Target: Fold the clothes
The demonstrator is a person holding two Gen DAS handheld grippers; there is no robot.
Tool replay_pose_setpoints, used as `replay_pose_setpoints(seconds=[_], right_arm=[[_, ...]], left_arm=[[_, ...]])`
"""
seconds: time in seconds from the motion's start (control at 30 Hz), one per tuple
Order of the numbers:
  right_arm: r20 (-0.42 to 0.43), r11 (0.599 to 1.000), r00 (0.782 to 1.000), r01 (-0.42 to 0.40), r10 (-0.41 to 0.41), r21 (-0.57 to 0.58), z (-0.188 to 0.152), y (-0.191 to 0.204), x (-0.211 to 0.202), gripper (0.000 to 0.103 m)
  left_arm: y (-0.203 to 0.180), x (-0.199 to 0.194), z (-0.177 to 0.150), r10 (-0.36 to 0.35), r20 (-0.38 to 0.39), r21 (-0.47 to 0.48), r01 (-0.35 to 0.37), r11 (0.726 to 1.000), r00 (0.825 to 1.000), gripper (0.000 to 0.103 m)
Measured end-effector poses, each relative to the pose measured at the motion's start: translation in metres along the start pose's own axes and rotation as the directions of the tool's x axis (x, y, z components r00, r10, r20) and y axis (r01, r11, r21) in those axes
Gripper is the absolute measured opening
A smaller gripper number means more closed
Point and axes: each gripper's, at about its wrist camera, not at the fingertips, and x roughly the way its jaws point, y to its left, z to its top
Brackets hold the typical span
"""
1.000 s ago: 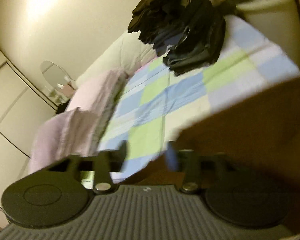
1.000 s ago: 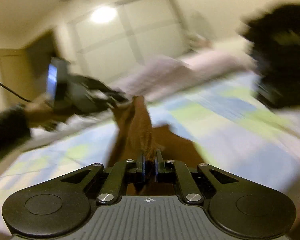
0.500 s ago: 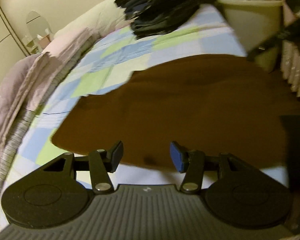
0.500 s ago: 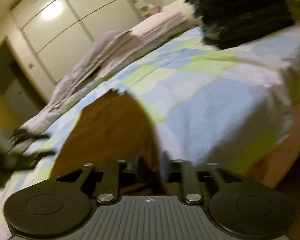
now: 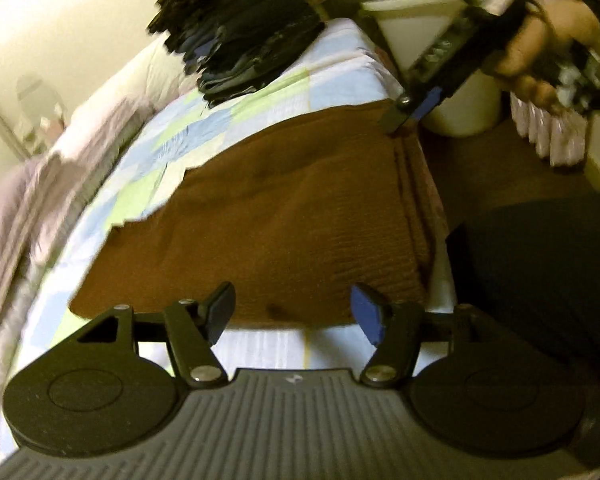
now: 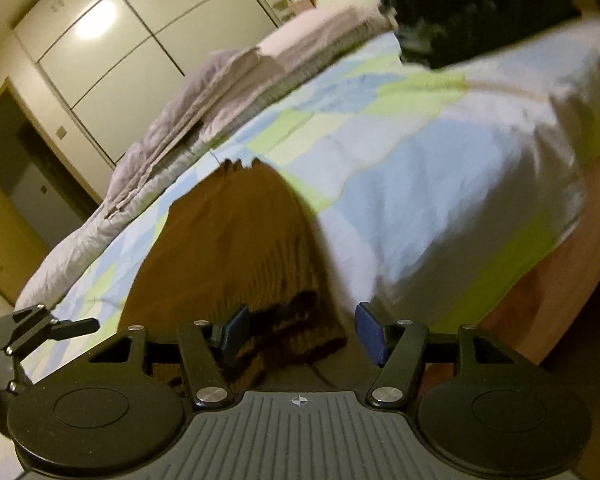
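Observation:
A brown knitted garment (image 5: 292, 216) lies spread flat on the checked bed sheet (image 5: 228, 120). My left gripper (image 5: 294, 312) hovers over its near edge. The jaws are opening, and the pads press on nothing. A hand (image 5: 540, 48) holds my right gripper (image 5: 410, 108) at the garment's far corner by the bed's edge. In the right wrist view the brown garment (image 6: 228, 240) runs away from my right gripper (image 6: 302, 330). Its ribbed hem lies loose between the opening jaws, close to the left finger (image 6: 236, 328). My left gripper (image 6: 40, 328) shows at the left edge there.
A stack of dark folded clothes (image 5: 240, 48) sits at the bed's far end. A pinkish folded duvet (image 5: 40, 184) runs along the far side. A white bin (image 5: 448, 64) stands on the floor beside the bed. A person's dark trouser leg (image 5: 540, 280) is at the right.
My right gripper was shut on the bunched brown garment and has let it go; the garment now lies flat. My left gripper has come down to the near edge, jaws wider.

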Motion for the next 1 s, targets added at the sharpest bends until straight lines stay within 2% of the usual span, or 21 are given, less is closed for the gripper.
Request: replay_pose_setpoints(seconds=[0.07, 0.1, 0.17, 0.23, 0.33, 0.4, 0.5, 0.53, 0.57, 0.6, 0.63, 0.67, 0.73, 0.8, 0.87, 0.93, 1.0], right_arm=[[-0.02, 0.999, 1.0, -0.011, 0.012, 0.047, 0.001, -0.005, 0.003, 0.031], [-0.026, 0.998, 1.0, -0.014, 0.015, 0.054, 0.002, -0.006, 0.003, 0.023], [-0.028, 0.999, 0.999, -0.022, 0.023, 0.039, 0.005, -0.004, 0.0, 0.014], [-0.033, 0.999, 0.999, -0.024, 0.025, 0.024, 0.008, -0.002, -0.002, 0.013], [-0.04, 0.999, 0.999, -0.028, 0.03, 0.036, 0.012, -0.002, -0.002, 0.013], [-0.046, 0.999, 0.998, -0.032, 0.034, 0.038, 0.014, -0.003, -0.003, 0.013], [-0.05, 0.999, 0.998, -0.03, 0.031, 0.018, 0.014, -0.002, -0.005, 0.014], [-0.049, 1.0, 0.998, -0.026, 0.026, 0.01, 0.014, -0.001, -0.006, 0.014], [-0.048, 1.0, 0.999, -0.023, 0.023, 0.0, 0.014, 0.0, -0.007, 0.014], [-0.047, 1.0, 0.999, -0.015, 0.014, -0.019, 0.013, 0.001, -0.009, 0.014], [-0.045, 0.999, 0.999, 0.0, -0.003, -0.054, 0.013, 0.005, -0.012, 0.021], [-0.034, 0.994, 0.999, 0.023, -0.027, -0.104, 0.012, 0.01, -0.016, 0.029], [0.007, 0.973, 0.998, 0.066, -0.067, -0.223, 0.009, 0.022, -0.026, 0.077], [0.047, 0.929, 0.997, 0.071, -0.058, -0.362, 0.002, 0.035, -0.036, 0.079], [0.05, 0.843, 0.998, 0.049, -0.026, -0.536, -0.01, 0.054, -0.04, 0.079], [0.034, 0.704, 0.999, 0.018, 0.009, -0.71, -0.026, 0.073, -0.038, 0.079], [0.015, 0.54, 1.0, 0.0, 0.023, -0.841, -0.044, 0.092, -0.03, 0.079]], left_arm=[[-0.007, -0.005, -0.002, 0.006, 0.01, 0.097, -0.007, 0.995, 1.0, 0.067], [-0.011, -0.007, -0.003, 0.006, 0.015, 0.145, -0.008, 0.989, 1.0, 0.067], [-0.019, -0.007, -0.004, 0.002, 0.017, 0.239, -0.006, 0.971, 1.0, 0.067], [-0.03, 0.0, -0.006, -0.007, 0.007, 0.332, 0.004, 0.943, 1.0, 0.067], [-0.05, 0.014, -0.008, -0.017, 0.016, 0.463, 0.008, 0.887, 1.0, 0.067], [-0.057, 0.024, -0.007, -0.007, 0.037, 0.511, -0.013, 0.86, 0.999, 0.067], [-0.062, 0.035, -0.001, 0.001, 0.055, 0.544, -0.031, 0.839, 0.998, 0.067], [-0.061, 0.038, 0.001, -0.003, 0.05, 0.544, -0.025, 0.839, 0.999, 0.061], [-0.059, 0.041, 0.005, -0.013, 0.038, 0.535, -0.009, 0.845, 0.999, 0.039], [-0.056, 0.042, 0.008, -0.021, 0.021, 0.517, 0.007, 0.856, 1.0, 0.028], [-0.053, 0.042, 0.011, -0.016, 0.02, 0.496, 0.004, 0.868, 1.0, 0.019], [-0.048, 0.04, 0.013, -0.016, 0.021, 0.469, 0.004, 0.883, 1.0, 0.018], [-0.035, 0.035, 0.017, -0.039, 0.029, 0.367, 0.026, 0.93, 0.999, 0.017], [-0.02, 0.029, 0.019, -0.053, 0.043, 0.275, 0.039, 0.961, 0.998, 0.017], [-0.009, 0.026, 0.02, -0.059, 0.055, 0.226, 0.045, 0.973, 0.997, 0.017], [-0.002, 0.025, 0.023, -0.066, 0.064, 0.204, 0.052, 0.978, 0.996, 0.017], [0.0, 0.023, 0.026, -0.067, 0.069, 0.198, 0.053, 0.979, 0.995, 0.017]])
